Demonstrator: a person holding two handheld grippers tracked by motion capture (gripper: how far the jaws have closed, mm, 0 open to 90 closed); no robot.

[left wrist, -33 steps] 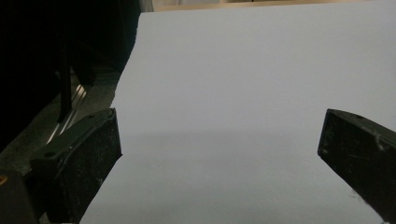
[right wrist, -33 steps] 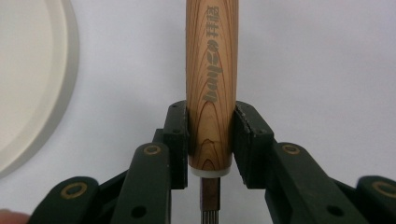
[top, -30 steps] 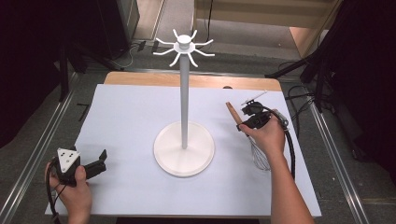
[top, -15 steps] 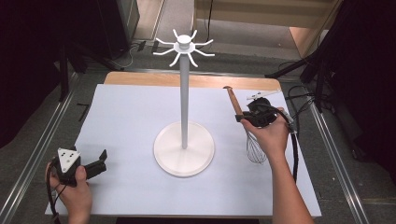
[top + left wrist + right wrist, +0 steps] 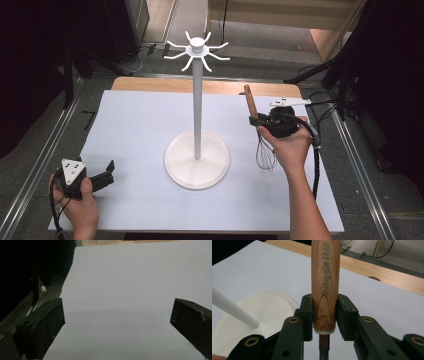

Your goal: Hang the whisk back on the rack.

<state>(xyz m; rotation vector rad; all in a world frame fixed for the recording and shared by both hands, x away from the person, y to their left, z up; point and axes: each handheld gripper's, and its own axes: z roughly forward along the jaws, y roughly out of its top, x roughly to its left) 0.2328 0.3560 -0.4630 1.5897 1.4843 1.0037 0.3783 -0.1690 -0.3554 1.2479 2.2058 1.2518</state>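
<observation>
Right hand-held gripper clenched on whisk handle, low near the wire end; top-heavy, so it may swing & clip the rack pole. Left hand-held gripper released, nothing betw. its jaws.

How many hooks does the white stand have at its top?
6 hooks on the white stand: three spread left of the top cap, three right. Others may be hidden behind the cap.

In the right gripper view the whisk's wooden handle runs off the top edge; its wire head lies hidden below the gripper.
</observation>
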